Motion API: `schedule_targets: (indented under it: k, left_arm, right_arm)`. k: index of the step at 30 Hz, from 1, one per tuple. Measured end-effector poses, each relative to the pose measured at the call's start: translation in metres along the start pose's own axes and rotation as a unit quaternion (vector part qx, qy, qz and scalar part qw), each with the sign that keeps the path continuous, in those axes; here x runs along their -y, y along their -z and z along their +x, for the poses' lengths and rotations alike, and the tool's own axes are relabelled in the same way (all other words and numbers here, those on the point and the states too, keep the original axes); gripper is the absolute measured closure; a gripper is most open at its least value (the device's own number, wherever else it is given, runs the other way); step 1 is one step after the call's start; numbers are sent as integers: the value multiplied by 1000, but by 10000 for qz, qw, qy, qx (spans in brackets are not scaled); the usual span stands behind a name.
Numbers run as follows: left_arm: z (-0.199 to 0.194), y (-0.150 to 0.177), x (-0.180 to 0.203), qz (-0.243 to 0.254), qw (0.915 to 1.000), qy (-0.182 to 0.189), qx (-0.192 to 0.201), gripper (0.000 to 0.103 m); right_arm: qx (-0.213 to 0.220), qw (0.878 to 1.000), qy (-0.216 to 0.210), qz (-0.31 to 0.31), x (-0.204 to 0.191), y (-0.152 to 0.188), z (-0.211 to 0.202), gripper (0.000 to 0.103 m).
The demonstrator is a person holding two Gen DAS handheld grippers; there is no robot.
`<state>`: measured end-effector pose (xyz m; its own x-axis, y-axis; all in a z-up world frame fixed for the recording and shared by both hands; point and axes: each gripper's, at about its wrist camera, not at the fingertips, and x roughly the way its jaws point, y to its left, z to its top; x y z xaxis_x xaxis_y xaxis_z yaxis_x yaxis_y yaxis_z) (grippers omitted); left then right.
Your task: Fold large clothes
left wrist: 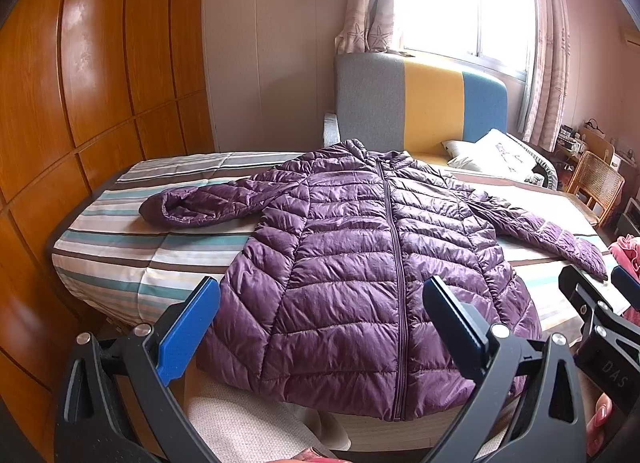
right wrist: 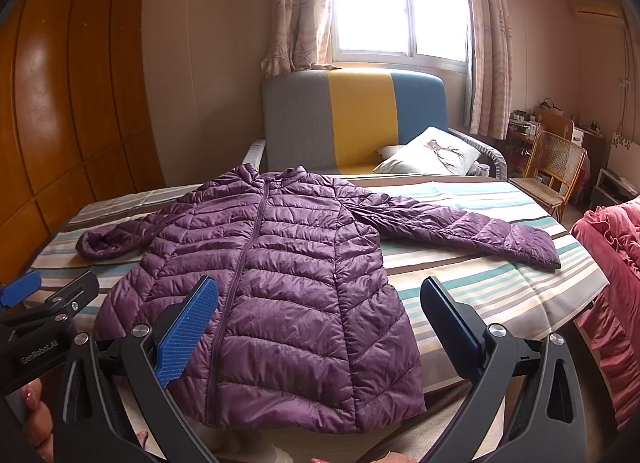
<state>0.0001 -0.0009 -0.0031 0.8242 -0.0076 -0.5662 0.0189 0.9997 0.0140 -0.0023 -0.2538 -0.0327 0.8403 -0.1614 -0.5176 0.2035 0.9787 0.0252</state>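
1. On the striped bed cover (left wrist: 120, 247), a purple quilted jacket (left wrist: 360, 263) lies flat, front up and zipped, collar toward the far end and hem at the near edge of the bed.
2. One sleeve (left wrist: 188, 205) reaches out toward the wooden wardrobe (left wrist: 80, 83), with its cuff curled open; the other sleeve (right wrist: 472, 231) stretches the opposite way across the stripes, angled down toward the near edge.
3. The left gripper (left wrist: 322, 303) hangs over the jacket's hem with its jaws spread wide. Its blue pads (left wrist: 188, 335) stand well apart, and nothing is held between them. From its own camera the pads frame the lower front of the jacket; whether they touch the fabric cannot be told.
4. The right gripper (right wrist: 318, 303) is likewise wide open and empty, poised above the jacket's lower corner on that side, one pad over the quilting and the other over bare striped cover.
5. Each gripper shows at the edge of the other's view, side by side and apart; a fingertip (left wrist: 602, 411) of the person's hand shows on the right one's handle.
6. Beyond the bed stands a sofa (right wrist: 352, 119) in grey, yellow and blue bands, with a white cushion (right wrist: 432, 153) on it, below a bright curtained window (right wrist: 396, 3).
7. A cane chair (right wrist: 554, 167) stands to the right, and a pink ruffled fabric (right wrist: 616, 283) lies just beside the bed.
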Motion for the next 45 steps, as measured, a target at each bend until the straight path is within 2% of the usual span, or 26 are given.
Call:
schedule_targets:
  k: [22,30,34,36,38,39,41,45]
  left_arm:
    - [5,6,4,-6,10000,27,-76,2]
    - [13,7,3,-20,9998,55,-174,2]
    - [26,6,-1,-4,9994,120,-311,2]
    - [35,7,-8,-125,9985,392,-363,2]
    - [44,9,-20,-520,9954,722,-346,2]
    - [47,9,-23,-635,9946,755,-327,2]
    - [62,8,-30,-861,9932,657,-427,2]
    - [90,5,-26,-435,9975,225,-511,2]
  right_arm:
    - [-68,10000,12,30,4,1,3,3]
    - [-235,9996,-70,116,9,2,15,3]
    - [-470,9983,-81,334,21,3,31,3]
    - [-578,9977,-12,361,29,3,43,3]
    - [-650,9974,39,323,36,4,56,3]
    - [-725,9968,86,333,39,5,63,3]
    - [-986,9939,12,488,54,7,87,3]
    - [-1064,9880,-348,1065,90,13,121,3]
